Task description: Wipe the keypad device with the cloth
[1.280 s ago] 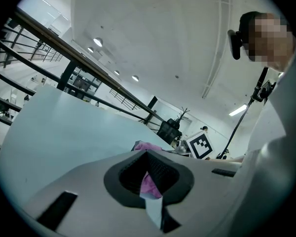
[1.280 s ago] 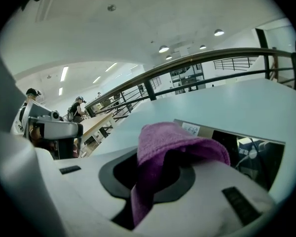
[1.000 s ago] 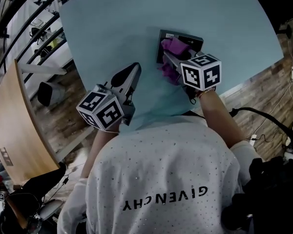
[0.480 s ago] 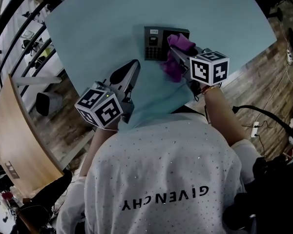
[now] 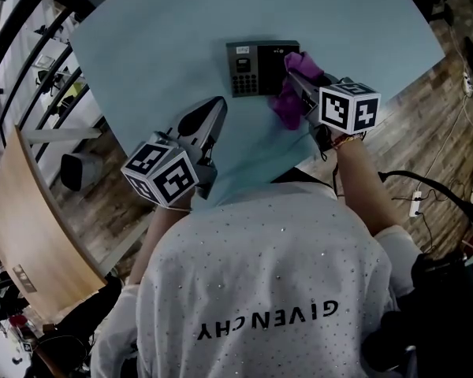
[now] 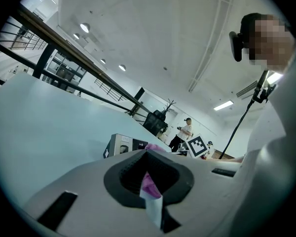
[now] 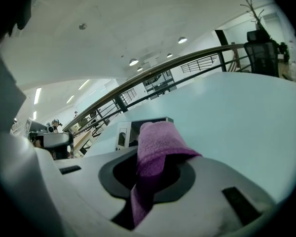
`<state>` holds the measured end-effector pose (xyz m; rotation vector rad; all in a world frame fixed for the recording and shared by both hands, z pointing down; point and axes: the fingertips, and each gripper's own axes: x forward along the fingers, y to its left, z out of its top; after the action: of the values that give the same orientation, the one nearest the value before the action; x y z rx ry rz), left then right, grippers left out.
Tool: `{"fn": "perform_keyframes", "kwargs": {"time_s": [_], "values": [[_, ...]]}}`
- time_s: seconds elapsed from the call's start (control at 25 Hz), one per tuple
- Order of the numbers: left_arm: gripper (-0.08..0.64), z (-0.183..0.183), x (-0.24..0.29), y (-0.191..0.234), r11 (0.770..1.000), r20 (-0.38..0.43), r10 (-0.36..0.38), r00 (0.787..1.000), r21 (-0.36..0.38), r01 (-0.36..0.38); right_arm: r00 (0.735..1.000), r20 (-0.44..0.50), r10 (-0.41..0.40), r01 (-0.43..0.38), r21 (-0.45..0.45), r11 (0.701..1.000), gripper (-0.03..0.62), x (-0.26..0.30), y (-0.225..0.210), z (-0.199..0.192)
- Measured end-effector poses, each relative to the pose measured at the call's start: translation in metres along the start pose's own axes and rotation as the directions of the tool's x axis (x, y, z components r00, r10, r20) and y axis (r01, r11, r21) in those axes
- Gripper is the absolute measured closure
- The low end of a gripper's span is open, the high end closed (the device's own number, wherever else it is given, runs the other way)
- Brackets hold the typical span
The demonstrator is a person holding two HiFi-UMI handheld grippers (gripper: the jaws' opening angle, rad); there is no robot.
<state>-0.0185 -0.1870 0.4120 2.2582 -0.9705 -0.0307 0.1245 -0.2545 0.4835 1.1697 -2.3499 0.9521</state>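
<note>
Keypad device (image 5: 256,67) lies flat on the pale blue table (image 5: 158,38). Purple cloth (image 5: 288,102) covers its right end, pinched in the right gripper (image 5: 298,77). Left gripper (image 5: 211,118) sits apart from the device, jaws pressed together, nothing between them.

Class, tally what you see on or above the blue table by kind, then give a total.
Keypad device: 1
Purple cloth: 1
Grippers: 2 (left gripper, right gripper)
Total: 4
</note>
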Motion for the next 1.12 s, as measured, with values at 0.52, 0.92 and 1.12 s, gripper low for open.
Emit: {"fn": "perform_keyframes", "kwargs": {"time_s": [0.52,0.92,1.12], "values": [[0.560,-0.004,-0.017,0.004,1.000,0.004,0.029,1.000,-0.008,-0.029,0.997,0.010,-0.074,0.073,0.048,0.996,0.545,-0.005,-0.003,0.002],[0.560,-0.011,-0.059,0.012,0.993,0.079,0.116,0.990,-0.047,-0.112,0.992,-0.069,0.104,-0.110,-0.090,0.990,0.545,0.040,0.086,-0.007],[0.560,-0.014,-0.084,0.024,0.985,0.091,0.162,0.983,-0.070,-0.156,0.980,-0.113,0.162,-0.176,-0.120,0.977,0.544,0.064,0.119,-0.016]]}}
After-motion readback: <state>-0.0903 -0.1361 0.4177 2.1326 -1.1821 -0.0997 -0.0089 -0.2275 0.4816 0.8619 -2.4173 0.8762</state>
